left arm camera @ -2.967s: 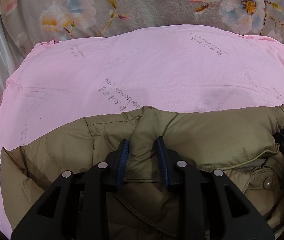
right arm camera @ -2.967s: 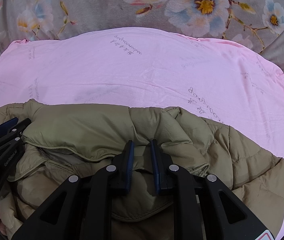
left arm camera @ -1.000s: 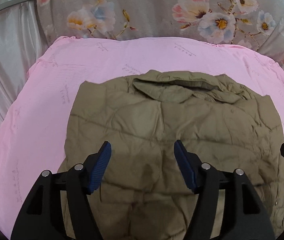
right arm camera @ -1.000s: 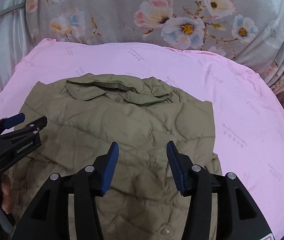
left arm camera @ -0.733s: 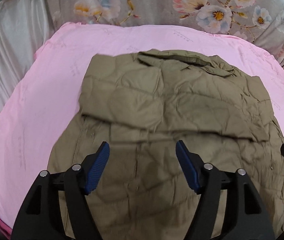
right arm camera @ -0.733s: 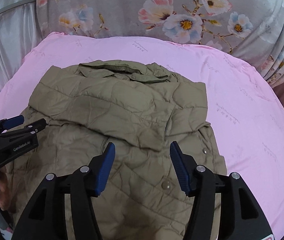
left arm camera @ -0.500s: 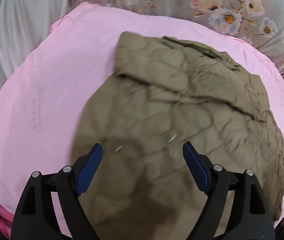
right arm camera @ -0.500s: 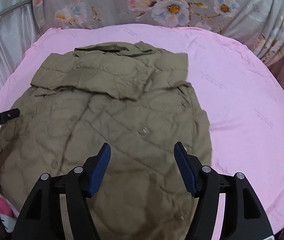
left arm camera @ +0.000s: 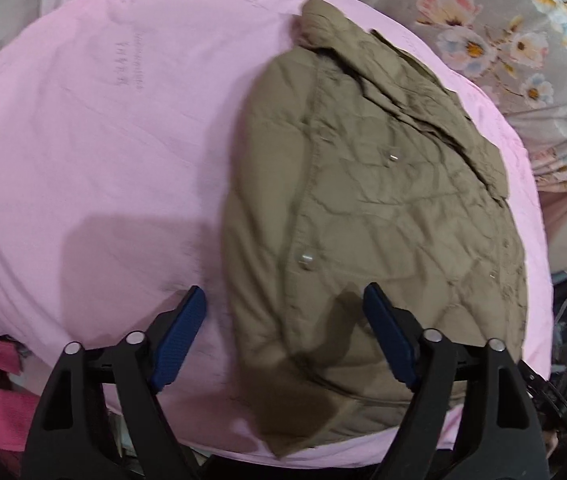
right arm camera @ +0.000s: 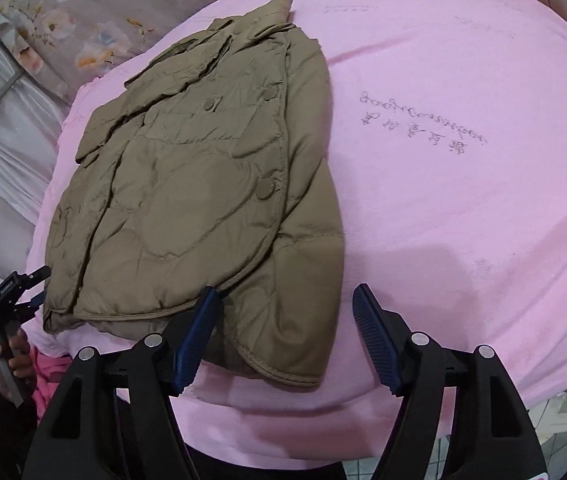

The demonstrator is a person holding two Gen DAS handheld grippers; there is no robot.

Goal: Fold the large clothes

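A: What are the grippers doing?

B: Nearest the lens, the left gripper point(left arm camera: 284, 330) has its 2 blue-padded fingers point(left arm camera: 179, 336) spread wide, holding nothing. It hangs over the near edge of the pink sheet point(left arm camera: 83, 140), with the lower left hem of the olive jacket point(left arm camera: 371, 208) showing between the pads. Whether a pad brushes the fabric, I cannot tell; that view is blurred.

A: And the right one?

B: The right gripper point(right arm camera: 287, 336) is just as wide apart and empty. Its left finger point(right arm camera: 197, 336) overlaps the jacket point(right arm camera: 203, 184) hem in the picture, but contact is unclear. Its other finger is over bare pink sheet point(right arm camera: 463, 200).

A: Where does the jacket lie?

B: Flat on the sheet, front up with buttons showing, hem toward the near edge and collar toward the far edge. From the right wrist it sits on the left half of the sheet; the right half is bare apart from faint printed script.

A: Anything cut off?

B: In the right wrist view the left gripper point(right arm camera: 33, 288) shows small at the left edge, beside the jacket's lower corner, held by a partly visible hand point(right arm camera: 13, 354). Beyond the far edge hangs floral fabric point(right arm camera: 83, 12), cropped by the lens rim.
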